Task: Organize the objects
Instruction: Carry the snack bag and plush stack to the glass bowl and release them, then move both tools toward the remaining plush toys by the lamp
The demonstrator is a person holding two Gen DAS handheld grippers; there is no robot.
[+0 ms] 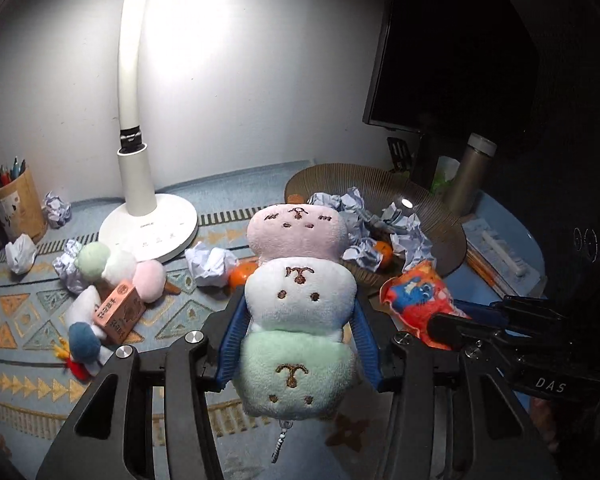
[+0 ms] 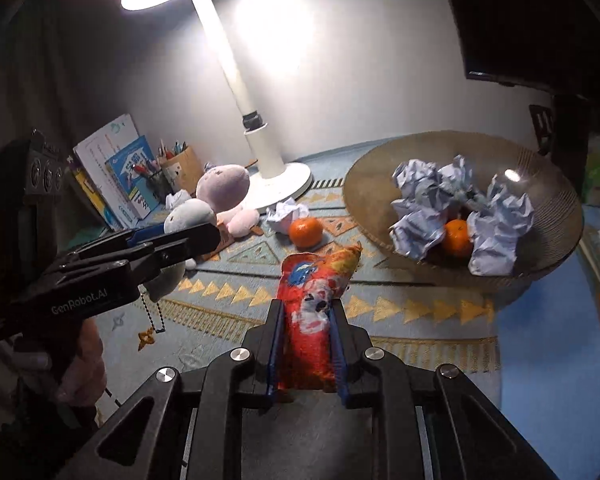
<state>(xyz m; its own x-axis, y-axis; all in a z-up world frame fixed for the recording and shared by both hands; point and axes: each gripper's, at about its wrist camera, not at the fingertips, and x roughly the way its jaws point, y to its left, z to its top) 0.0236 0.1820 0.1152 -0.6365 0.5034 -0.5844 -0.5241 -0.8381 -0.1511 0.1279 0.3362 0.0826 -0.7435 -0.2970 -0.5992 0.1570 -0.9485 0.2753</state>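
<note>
Meanwhile, the left gripper [image 1: 300,344] was clamped on a plush toy [image 1: 298,308] of three stacked balls — pink, white, green — its blue pads pressing the white and green sections, the toy held clear above the patterned mat [image 1: 20,320]. The right gripper [image 2: 306,344] was closed on a red snack packet [image 2: 310,312], also raised off the mat. Behind stood a brown bowl [image 2: 380,184] holding crumpled paper balls [image 2: 420,228] and an orange [image 2: 456,238]; a second orange [image 2: 306,232] lay on the mat just beside the bowl, near the white lamp's base [image 2: 288,184].
</note>
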